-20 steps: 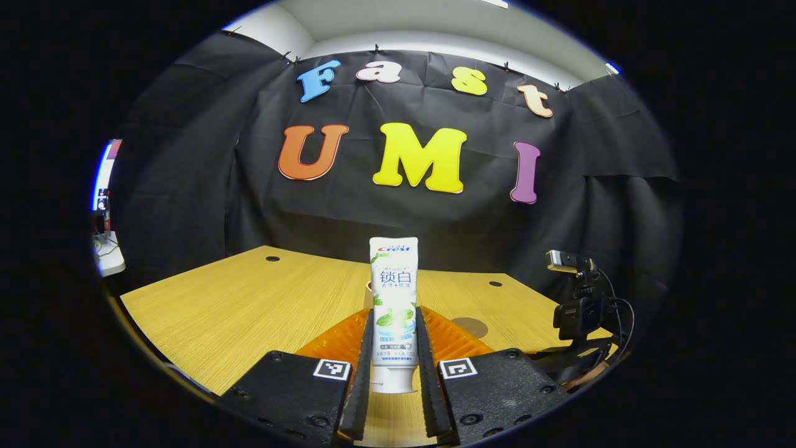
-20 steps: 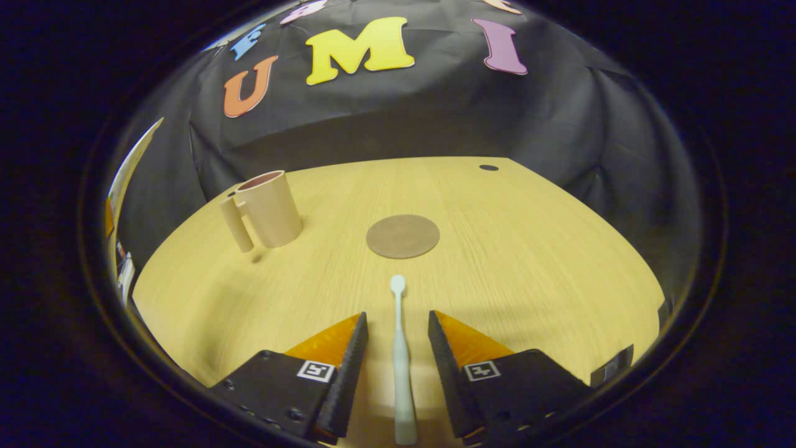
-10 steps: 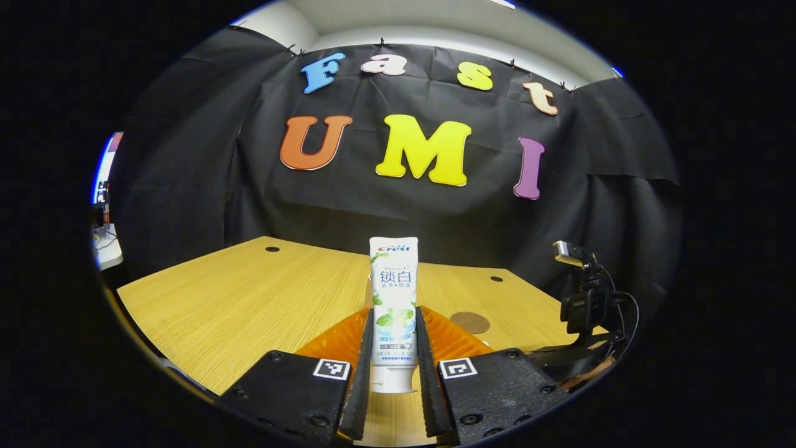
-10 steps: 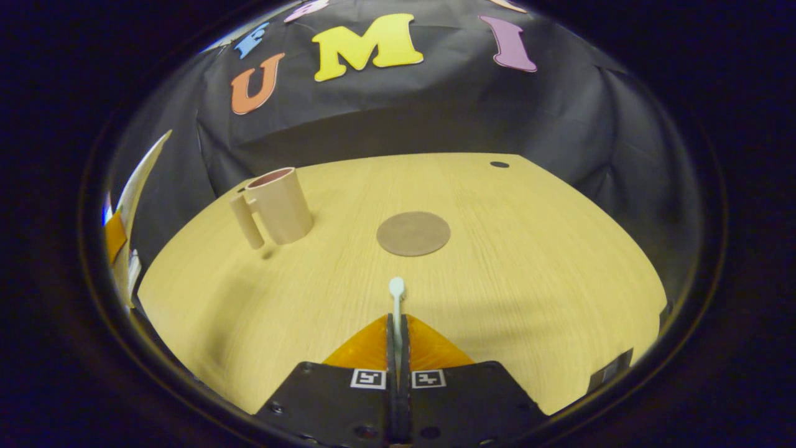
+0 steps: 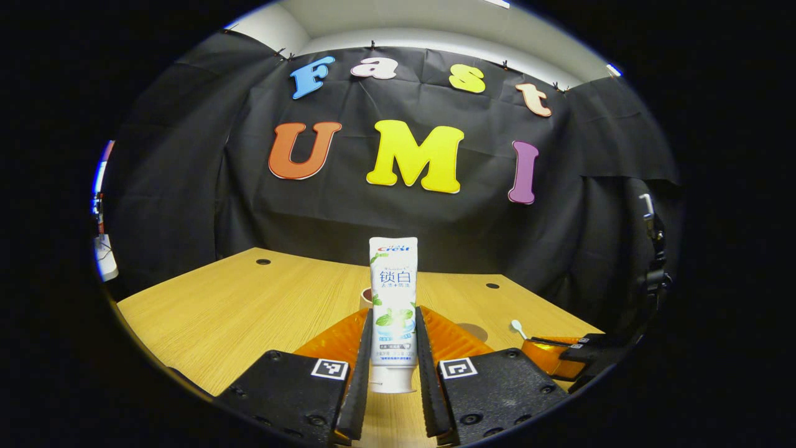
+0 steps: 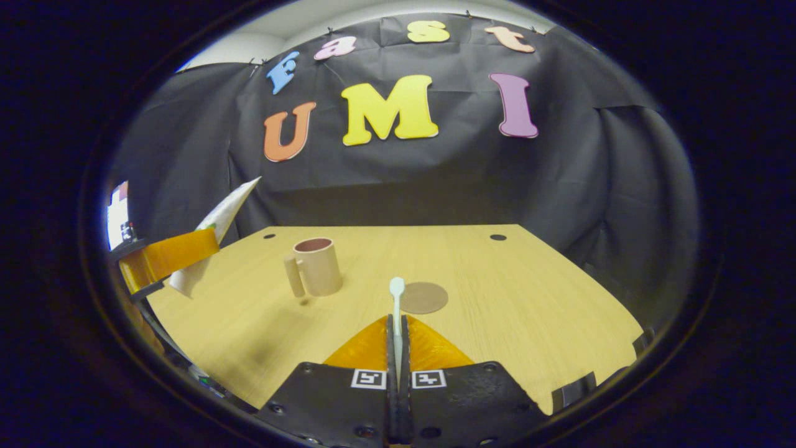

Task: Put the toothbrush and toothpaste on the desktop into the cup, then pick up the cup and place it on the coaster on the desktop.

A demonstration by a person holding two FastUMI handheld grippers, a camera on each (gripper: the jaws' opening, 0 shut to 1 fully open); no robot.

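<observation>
My left gripper [image 5: 393, 311] is shut on a white toothpaste tube [image 5: 393, 274], held upright above the wooden table. Behind the tube peeks the rim of the beige cup [image 5: 365, 297], and the round brown coaster [image 5: 474, 331] lies to its right. My right gripper [image 6: 397, 320] is shut on the white toothbrush [image 6: 397, 291], whose head points forward above the table. In the right gripper view the handled cup [image 6: 316, 266] stands ahead to the left and the coaster [image 6: 423, 297] lies just right of the brush head. The left gripper [image 6: 208, 242] with the toothpaste [image 6: 225, 213] shows at the far left.
The wooden table [image 6: 528, 286] has small dark cable holes near its back edge, and black cloth walls close it in behind. In the left gripper view the right gripper [image 5: 533, 346] with the toothbrush head [image 5: 516, 325] hovers at the lower right.
My right gripper closed on the toothbrush and lifted it off the table, tilting up. My left gripper keeps hold of the toothpaste and has barely shifted.
</observation>
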